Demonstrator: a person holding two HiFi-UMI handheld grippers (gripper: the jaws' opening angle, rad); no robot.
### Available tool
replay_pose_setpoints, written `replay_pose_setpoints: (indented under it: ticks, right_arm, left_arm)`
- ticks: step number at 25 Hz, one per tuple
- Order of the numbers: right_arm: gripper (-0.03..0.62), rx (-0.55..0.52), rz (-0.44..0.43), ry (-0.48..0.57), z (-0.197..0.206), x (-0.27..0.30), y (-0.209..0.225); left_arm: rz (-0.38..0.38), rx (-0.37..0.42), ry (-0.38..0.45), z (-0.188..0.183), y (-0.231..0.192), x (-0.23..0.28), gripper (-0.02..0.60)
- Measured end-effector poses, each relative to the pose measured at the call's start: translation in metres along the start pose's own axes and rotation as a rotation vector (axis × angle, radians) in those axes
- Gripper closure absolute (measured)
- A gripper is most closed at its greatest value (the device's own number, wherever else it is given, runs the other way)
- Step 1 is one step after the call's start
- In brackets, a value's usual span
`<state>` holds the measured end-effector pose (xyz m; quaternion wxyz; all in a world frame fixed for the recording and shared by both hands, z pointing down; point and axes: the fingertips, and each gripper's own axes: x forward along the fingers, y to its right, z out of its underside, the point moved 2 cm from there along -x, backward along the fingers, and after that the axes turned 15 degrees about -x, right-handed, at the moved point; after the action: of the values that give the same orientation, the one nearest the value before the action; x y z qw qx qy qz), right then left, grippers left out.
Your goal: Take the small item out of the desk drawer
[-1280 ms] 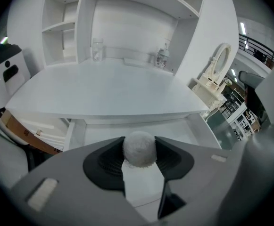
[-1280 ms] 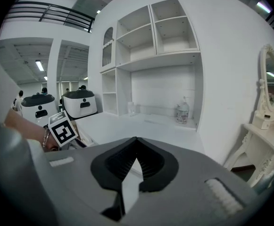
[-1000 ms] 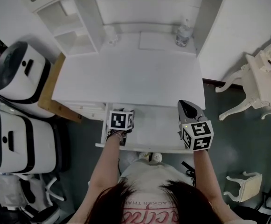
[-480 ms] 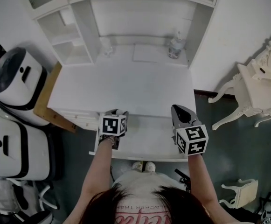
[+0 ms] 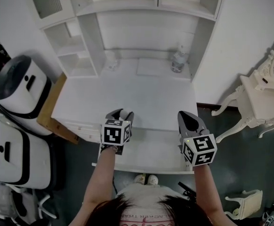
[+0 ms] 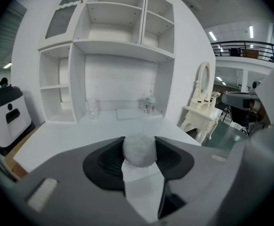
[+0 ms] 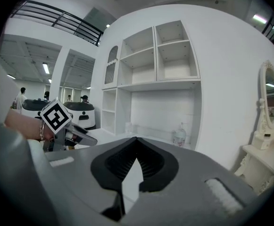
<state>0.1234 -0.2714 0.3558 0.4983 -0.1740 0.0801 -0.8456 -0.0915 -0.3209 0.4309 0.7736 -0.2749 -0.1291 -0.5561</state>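
Small white fluffy ball (image 6: pixel 139 149), looks like a pom-pom or cotton puff, sits pinched btwn the dark ribbed pads (image 6: pixel 104 160) of the L gripper (image 5: pixel 120 114). It's right at the tips, w/ a pad touching it on each side. Jaws are part-way closed, stopped by the ball.

Change vs a sec ago: L gripper was down in the open drawer (image 5: pixel 148 150), its marker cube low over the drawer floor. Now it has come up w/ the ball, and its tips hang over the front edge of the desk top (image 5: pixel 127 91). L gripper view agrees: desk surface spreads out below the ball, hutch shelves (image 6: pixel 122 32) ahead, no drawer walls round it.

R gripper (image 7: pixel 136 144) rose too, but less. Its jaws meet at the tips w/ nothing btwn them. It hovers over the drawer's right part, well apart from the ball.

Meaning for the task: item is out of the drawer, so the main step is prob. done. What's left, as I judge it, is setting it down, likely on the desk top. That's bare in front; a water bottle (image 5: pixel 177 59), a glass (image 5: pixel 110 60) and a flat white pad (image 5: pixel 151 67) stand only at the back. Drawer is open.

Risk: ball is soft & round, so it could slip out if the grip loosens.
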Motion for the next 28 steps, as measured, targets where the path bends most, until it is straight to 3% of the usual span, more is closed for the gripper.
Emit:
replay_pose_setpoints:
  ticks: [10, 28]
  right_arm:
    - [0.592, -0.023, 0.029, 0.095, -0.04, -0.007, 0.011]
    - [0.592, -0.091, 0.124, 0.273, -0.112, -0.014, 0.035]
  left_arm:
    - [0.037, 0.052, 0.166, -0.051, 0.018, -0.026, 0.386]
    - [0.083, 0.151, 0.565, -0.145, 0.046, -0.094, 0.386]
